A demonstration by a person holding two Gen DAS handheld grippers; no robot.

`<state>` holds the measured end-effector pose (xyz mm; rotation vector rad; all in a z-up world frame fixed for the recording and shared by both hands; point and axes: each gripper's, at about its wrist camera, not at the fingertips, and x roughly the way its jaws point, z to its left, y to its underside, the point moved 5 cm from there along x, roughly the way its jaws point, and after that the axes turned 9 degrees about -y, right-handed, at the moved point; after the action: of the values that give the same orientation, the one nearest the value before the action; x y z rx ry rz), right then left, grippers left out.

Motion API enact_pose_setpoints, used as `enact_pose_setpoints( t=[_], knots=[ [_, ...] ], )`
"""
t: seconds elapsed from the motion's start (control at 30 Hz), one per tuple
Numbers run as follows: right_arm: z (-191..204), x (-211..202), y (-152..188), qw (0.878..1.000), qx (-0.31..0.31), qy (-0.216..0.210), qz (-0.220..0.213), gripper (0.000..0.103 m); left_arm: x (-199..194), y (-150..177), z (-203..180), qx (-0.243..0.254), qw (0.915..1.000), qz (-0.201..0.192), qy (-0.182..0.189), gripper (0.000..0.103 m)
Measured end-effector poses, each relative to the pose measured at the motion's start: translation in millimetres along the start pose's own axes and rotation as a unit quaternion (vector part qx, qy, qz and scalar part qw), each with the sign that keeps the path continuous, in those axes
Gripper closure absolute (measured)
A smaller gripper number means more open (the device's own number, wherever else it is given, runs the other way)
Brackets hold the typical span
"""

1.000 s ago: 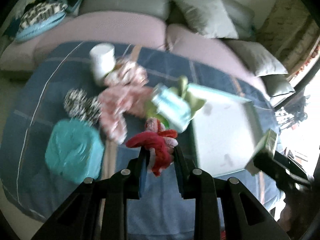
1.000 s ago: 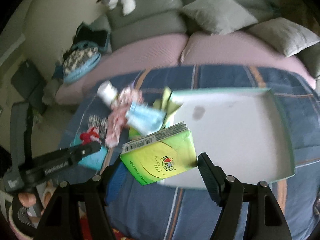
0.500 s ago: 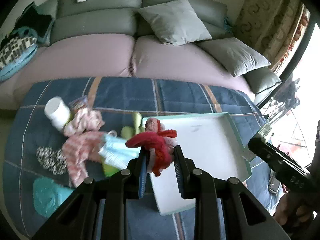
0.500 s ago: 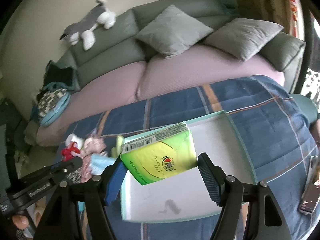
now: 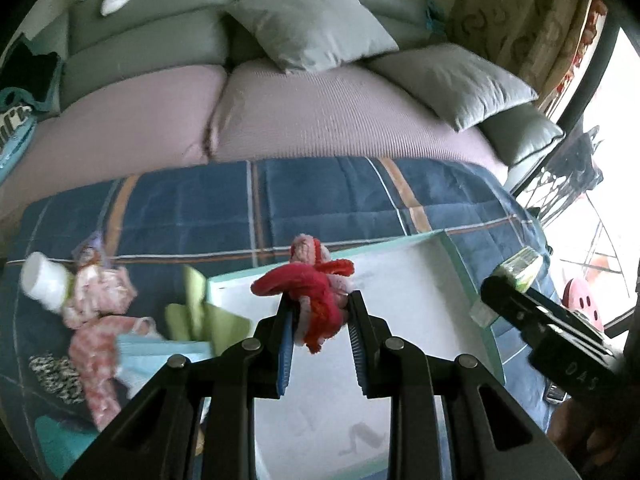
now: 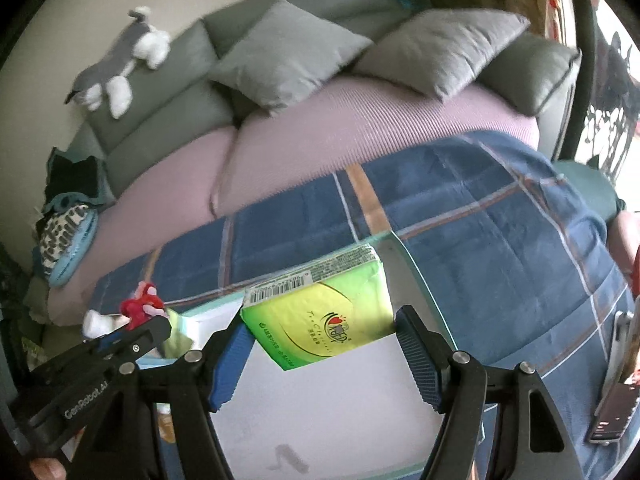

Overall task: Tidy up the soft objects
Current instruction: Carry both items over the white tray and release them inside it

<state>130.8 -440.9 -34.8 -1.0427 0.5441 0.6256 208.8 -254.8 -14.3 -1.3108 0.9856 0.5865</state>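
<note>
My left gripper (image 5: 320,308) is shut on a small red and pink plush toy (image 5: 316,300) and holds it above the near left part of the white tray (image 5: 412,320), which has a teal rim. In the right wrist view a green tissue pack (image 6: 320,316) hangs tilted over the same tray (image 6: 320,420), with my right gripper (image 6: 322,328) shut on its two sides. Each gripper shows in the other's view: the right one (image 5: 520,300) at the tray's right rim, the left one (image 6: 140,332) at the tray's left with the red toy (image 6: 140,304).
Left of the tray, on the blue plaid blanket (image 5: 320,200), lie a pink cloth (image 5: 100,320), a white bottle (image 5: 44,284), a green cloth (image 5: 200,316), a blue face mask (image 5: 160,356) and a zebra-patterned piece (image 5: 56,372). A phone (image 6: 612,420) lies at the right. Sofa cushions (image 5: 316,20) stand behind.
Both grippers have swept to the right over the blanket with their loads, from above the pile to above the tray. The pile now lies at the left of the left wrist view.
</note>
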Motion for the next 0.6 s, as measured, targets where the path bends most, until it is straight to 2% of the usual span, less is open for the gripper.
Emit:
enact_pose_setpoints(
  t=[0.13,0.23,0.6],
  knots=[
    [-25,34,9,0.999,0.017,0.033,0.039,0.029,37,6,-14,0.018,0.9995,0.023,-0.008,0.076],
    [-37,46,16,0.997,0.027,0.042,0.054,0.029,60,12,-18,0.018,0.9988,0.046,-0.006,0.076],
    [-55,59,19,0.995,0.041,0.055,0.067,0.029,93,14,-20,0.006,0.9973,0.072,-0.012,0.076]
  ],
)
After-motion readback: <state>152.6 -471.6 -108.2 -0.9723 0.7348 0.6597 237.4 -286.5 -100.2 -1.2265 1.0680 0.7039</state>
